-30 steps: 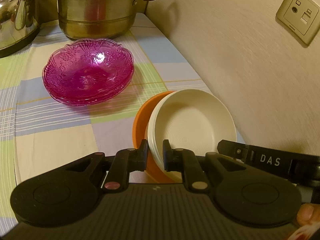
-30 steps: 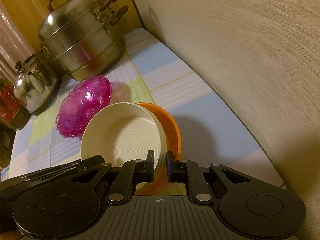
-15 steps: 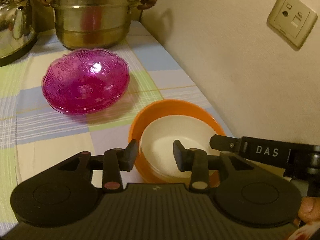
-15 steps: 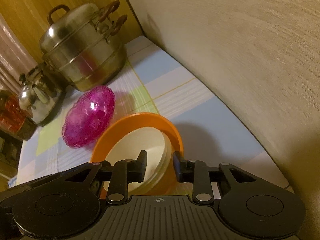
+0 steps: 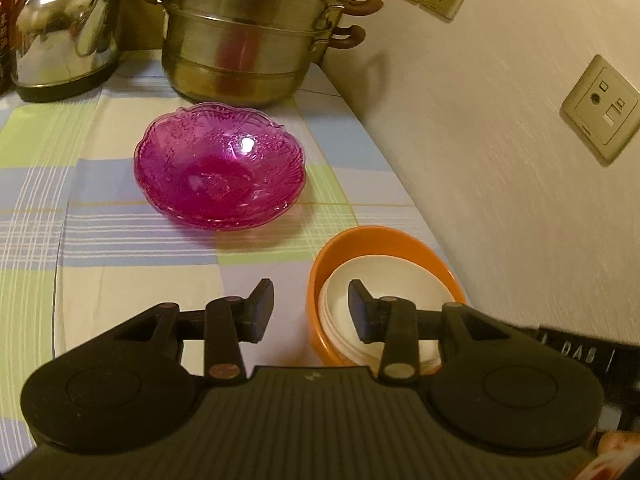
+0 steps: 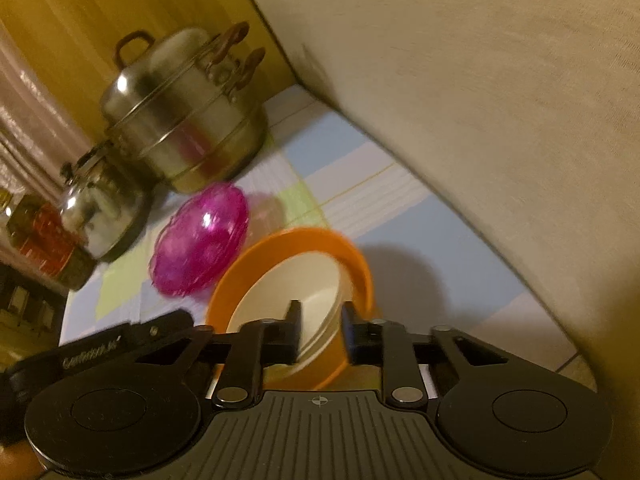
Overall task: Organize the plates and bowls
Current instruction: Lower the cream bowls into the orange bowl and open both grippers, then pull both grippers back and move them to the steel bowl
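Observation:
A white bowl [image 5: 384, 280] sits nested inside an orange bowl [image 5: 376, 240] on the checked tablecloth by the wall. My left gripper [image 5: 311, 310] is open and empty, straddling the orange bowl's near left rim. A stack of pink glass bowls [image 5: 220, 164] stands further back. In the right wrist view, my right gripper [image 6: 320, 330] is open, its jaws either side of the white bowl's [image 6: 296, 284] rim, not clamping it, with the orange bowl [image 6: 320, 240] around it. The pink bowls [image 6: 200, 240] lie beyond.
A tall steel steamer pot [image 5: 248, 32] and a steel kettle [image 5: 64, 28] stand at the back of the table. The wall [image 5: 500, 160] runs close along the right, with sockets [image 5: 600, 108]. A dark red container [image 6: 44, 240] stands at far left.
Both grippers opened and let go of the white bowl, which now rests flat inside the orange bowl. Both grippers have drawn back slightly.

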`<state>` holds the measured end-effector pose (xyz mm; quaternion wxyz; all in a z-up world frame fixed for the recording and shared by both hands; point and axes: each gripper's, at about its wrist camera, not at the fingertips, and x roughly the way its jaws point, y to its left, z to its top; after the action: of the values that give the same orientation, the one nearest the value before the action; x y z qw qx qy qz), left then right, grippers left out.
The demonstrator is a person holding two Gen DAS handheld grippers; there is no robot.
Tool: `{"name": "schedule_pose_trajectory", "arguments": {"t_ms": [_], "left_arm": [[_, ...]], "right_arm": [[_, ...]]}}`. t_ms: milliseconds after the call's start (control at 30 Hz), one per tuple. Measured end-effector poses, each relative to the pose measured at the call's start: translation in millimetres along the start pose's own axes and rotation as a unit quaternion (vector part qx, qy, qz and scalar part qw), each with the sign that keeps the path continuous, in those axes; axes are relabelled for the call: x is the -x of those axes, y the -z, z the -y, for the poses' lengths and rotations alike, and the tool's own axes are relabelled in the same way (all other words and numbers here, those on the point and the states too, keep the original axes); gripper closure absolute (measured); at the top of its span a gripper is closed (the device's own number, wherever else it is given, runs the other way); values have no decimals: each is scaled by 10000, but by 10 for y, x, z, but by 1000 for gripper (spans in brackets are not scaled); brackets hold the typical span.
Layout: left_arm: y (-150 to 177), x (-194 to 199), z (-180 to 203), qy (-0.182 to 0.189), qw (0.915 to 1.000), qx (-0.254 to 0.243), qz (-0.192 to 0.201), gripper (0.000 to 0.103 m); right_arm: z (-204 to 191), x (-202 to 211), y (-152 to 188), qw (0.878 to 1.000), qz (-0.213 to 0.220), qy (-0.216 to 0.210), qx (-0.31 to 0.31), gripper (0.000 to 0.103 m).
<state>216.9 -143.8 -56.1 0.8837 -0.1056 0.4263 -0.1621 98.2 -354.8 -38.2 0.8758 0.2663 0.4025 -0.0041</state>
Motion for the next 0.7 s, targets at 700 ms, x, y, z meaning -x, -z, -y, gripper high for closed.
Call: {"name": "schedule_pose_trajectory", "arguments": {"t_ms": [700], "left_arm": [[171,123,-105,18,9997,222,-60,66]], "right_arm": [[-38,-74,119,9998,-146,136,72,90]]}}
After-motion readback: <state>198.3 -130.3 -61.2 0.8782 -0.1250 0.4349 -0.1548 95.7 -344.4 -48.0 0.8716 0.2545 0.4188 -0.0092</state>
